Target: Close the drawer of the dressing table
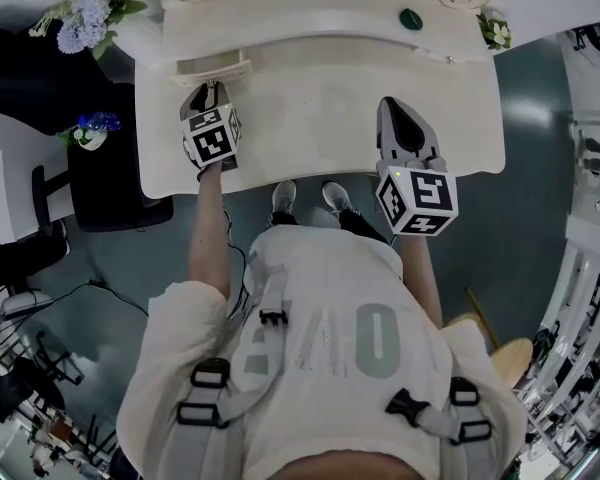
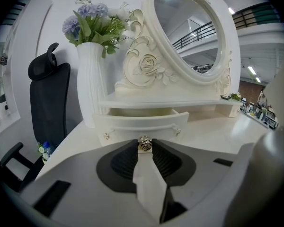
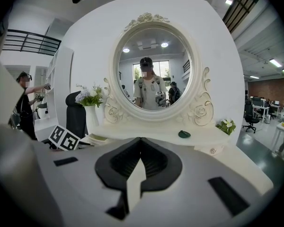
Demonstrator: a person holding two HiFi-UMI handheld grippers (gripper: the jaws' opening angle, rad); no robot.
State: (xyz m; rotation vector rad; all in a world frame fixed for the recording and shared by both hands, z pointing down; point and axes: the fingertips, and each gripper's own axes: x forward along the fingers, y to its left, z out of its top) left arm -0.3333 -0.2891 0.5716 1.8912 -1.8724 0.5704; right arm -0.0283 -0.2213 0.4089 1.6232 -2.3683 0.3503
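While the black chair and the white vase of flowers stand at the far left, the drawer sits just to their right, under the low shelf at the left end of the dressing table; it is pulled well out, its inside open to view from above. The left tongs point slightly down at its front, closed on the small metal knob in the middle of it; further right the oval mirror rises over the shelf. The right tongs hover over the bare worktop, well apart from the drawer, tips together with nothing between them; a small green object lies on the shelf beyond. By my judgement the grip on the knob is made but the closing itself has not begun; what is left is a straight push until the front sits flush, then letting go of the knob.
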